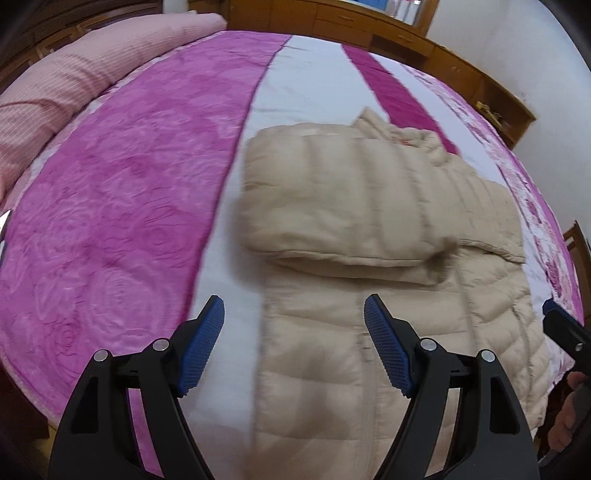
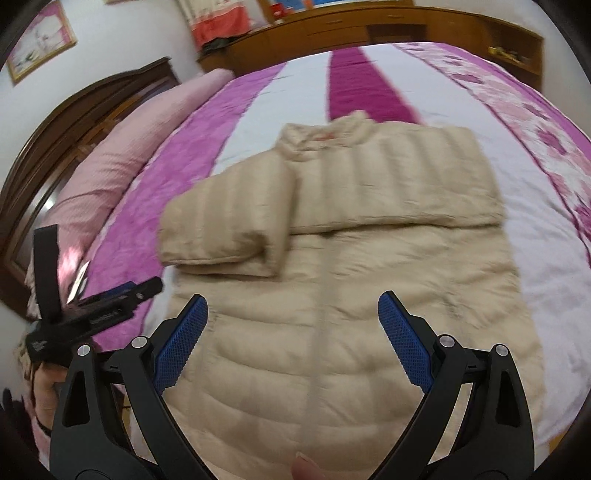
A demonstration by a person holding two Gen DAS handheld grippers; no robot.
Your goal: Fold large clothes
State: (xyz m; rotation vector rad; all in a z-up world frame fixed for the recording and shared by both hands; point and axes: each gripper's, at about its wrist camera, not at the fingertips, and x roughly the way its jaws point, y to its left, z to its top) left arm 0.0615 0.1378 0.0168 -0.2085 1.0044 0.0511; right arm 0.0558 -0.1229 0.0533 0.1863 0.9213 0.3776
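Beige puffer jacket [image 2: 332, 280] lies flat on its back in the middle of the bed, on the white band of a pink, magenta and white bedspread [image 2: 162, 184], collar toward the far side and hem toward the cameras. Both sleeves are folded in across the chest, one lying over the other near the collar; the zipped front panel below them is spread out and smooth. Above the hem, the right gripper [image 2: 291, 321] hangs with its blue-padded jaws spread wide, nothing between them and no contact with the cloth. Off to the jacket's left edge, the left gripper [image 1: 293, 325] is likewise wide open and empty, its pads clear of the fabric, one over the white band and one over the jacket. A long pink bolster [image 1: 74, 85] lies along the headboard side of the bed, and wooden cabinets [image 2: 388, 26] line the wall beyond.
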